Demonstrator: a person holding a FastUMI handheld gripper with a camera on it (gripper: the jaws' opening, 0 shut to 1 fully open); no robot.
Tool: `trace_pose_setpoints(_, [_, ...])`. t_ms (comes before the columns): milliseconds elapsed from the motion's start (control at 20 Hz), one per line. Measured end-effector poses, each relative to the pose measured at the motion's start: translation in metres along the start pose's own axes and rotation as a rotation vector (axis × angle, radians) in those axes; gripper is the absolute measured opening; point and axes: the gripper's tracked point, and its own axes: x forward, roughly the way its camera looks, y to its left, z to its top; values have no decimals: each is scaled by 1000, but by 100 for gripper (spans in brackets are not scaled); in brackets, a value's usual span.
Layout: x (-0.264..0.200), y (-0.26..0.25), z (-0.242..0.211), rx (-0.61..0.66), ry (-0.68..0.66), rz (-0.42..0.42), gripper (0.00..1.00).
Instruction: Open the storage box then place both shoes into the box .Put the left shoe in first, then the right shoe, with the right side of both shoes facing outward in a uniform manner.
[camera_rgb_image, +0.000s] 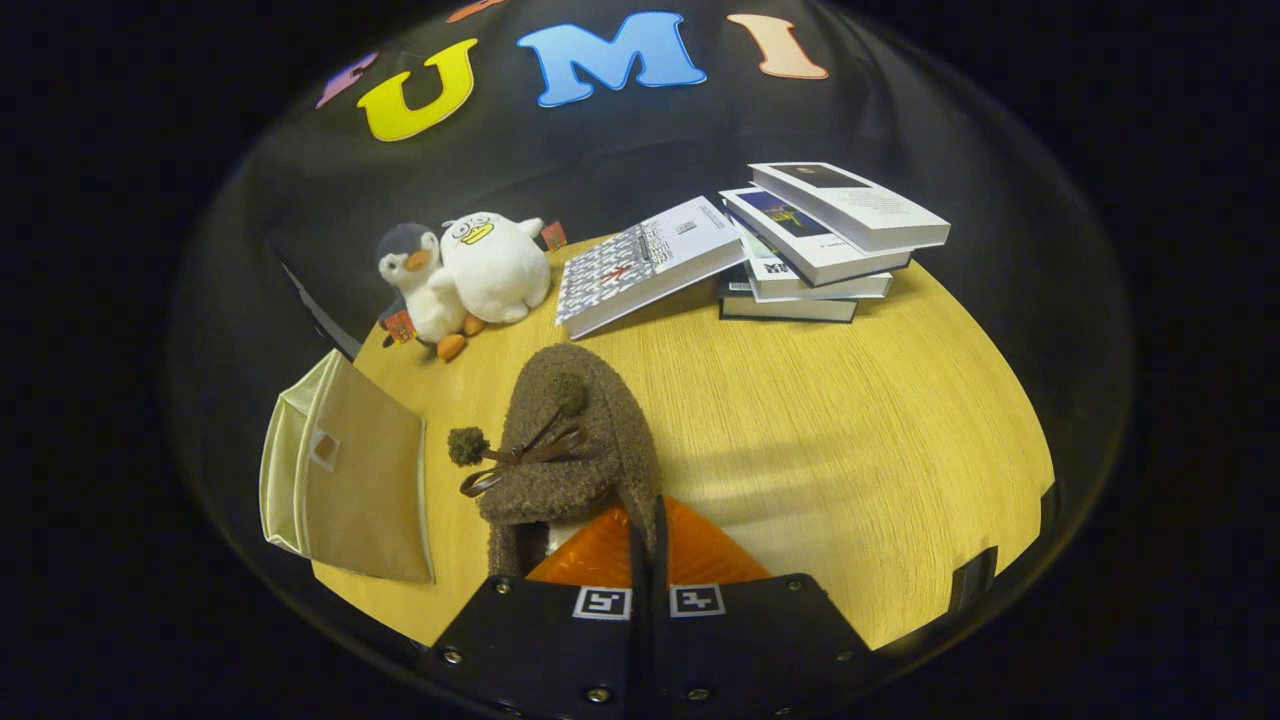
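Tongs (648, 540) look pinched on my soft, light fuzzy shoe's (570, 440) back rim, which squashes but won't slip.

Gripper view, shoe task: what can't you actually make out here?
- Brown fuzzy shoe: its near edge is hidden behind the orange fingers of the gripper, which are closed together on it.
- Storage box: only its beige outer panel shows; the inside is hidden.
- Bottom books of the stack: covered by those above.
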Motion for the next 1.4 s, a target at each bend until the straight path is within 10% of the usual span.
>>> trace_pose_setpoints(1400, [-1,304,23,5,-92,223,0])
